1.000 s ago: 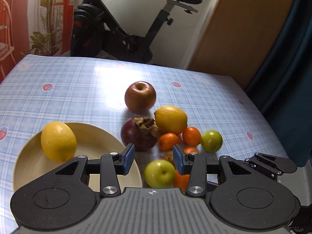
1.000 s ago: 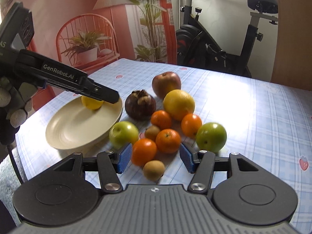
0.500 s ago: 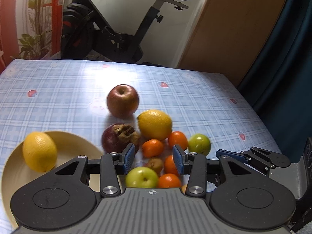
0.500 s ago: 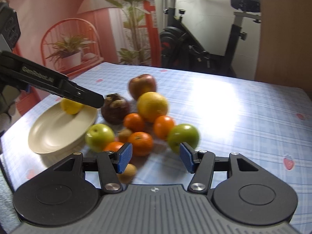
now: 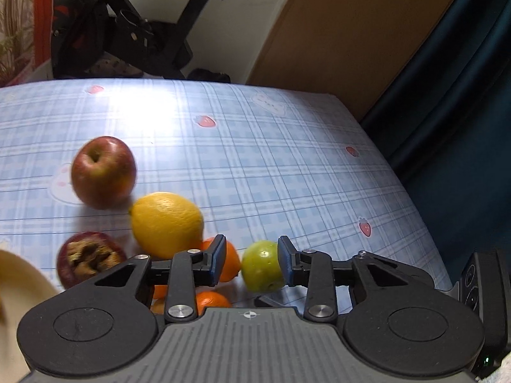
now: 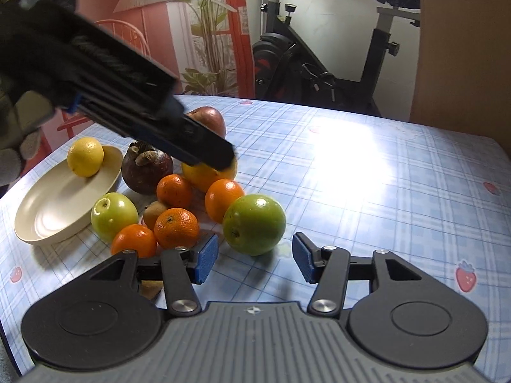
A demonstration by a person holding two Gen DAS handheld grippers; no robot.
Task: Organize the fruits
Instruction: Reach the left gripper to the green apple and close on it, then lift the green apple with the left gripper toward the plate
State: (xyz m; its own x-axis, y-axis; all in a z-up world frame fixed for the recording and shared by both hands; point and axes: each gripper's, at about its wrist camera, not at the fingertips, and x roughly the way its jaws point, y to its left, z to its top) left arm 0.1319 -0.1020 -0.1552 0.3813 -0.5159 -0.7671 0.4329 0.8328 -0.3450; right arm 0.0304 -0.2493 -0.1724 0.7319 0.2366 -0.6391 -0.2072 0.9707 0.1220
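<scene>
1. Two green apples lay on the cloth.
2. Four mandarins were visible.
3. One red apple.
4. Two lemons, one on the plate.
5. One mangosteen.
6. One plate.
7. At least one small brown fruit.

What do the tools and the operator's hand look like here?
Both the left tool and right tool are matte black, with a ribbed grey centre plate bearing a small crosshair mark, round black side housings, silver pivot screws and blue pads on the fingers. The operator's hand wears a grey knit glove.
</scene>
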